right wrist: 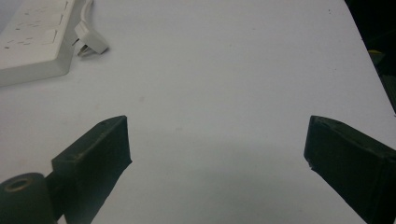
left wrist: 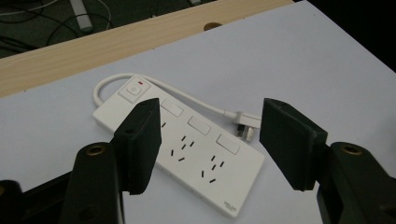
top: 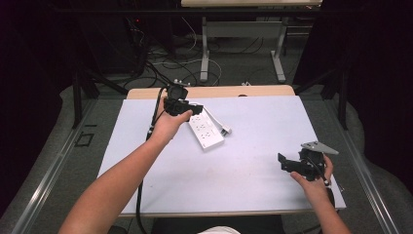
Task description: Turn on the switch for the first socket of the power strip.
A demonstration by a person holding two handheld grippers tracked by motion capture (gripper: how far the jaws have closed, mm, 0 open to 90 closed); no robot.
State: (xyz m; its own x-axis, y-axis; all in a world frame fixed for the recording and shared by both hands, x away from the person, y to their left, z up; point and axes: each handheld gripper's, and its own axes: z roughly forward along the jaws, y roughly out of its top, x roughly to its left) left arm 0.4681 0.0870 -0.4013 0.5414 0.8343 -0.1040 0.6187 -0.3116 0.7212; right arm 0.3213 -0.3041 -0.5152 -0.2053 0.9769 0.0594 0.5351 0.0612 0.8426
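Observation:
A white power strip (top: 206, 129) lies flat on the white table top, with its short cord looped round and its plug (top: 225, 130) resting beside it. In the left gripper view the power strip (left wrist: 196, 158) sits just beyond my open jaws, its switch (left wrist: 133, 88) at the far end and the plug (left wrist: 245, 126) to the right. My left gripper (top: 187, 110) hovers open over the strip's far end, holding nothing. My right gripper (top: 286, 164) stands open near the table's right front, well away from the strip. The right gripper view has the power strip (right wrist: 32, 42) and plug (right wrist: 91, 42) at upper left.
A wooden strip (top: 209, 91) runs along the table's far edge. Beyond it stand a desk's metal legs (top: 204, 53) and loose cables on the floor. The white table surface (top: 253, 146) stretches bare between the two grippers.

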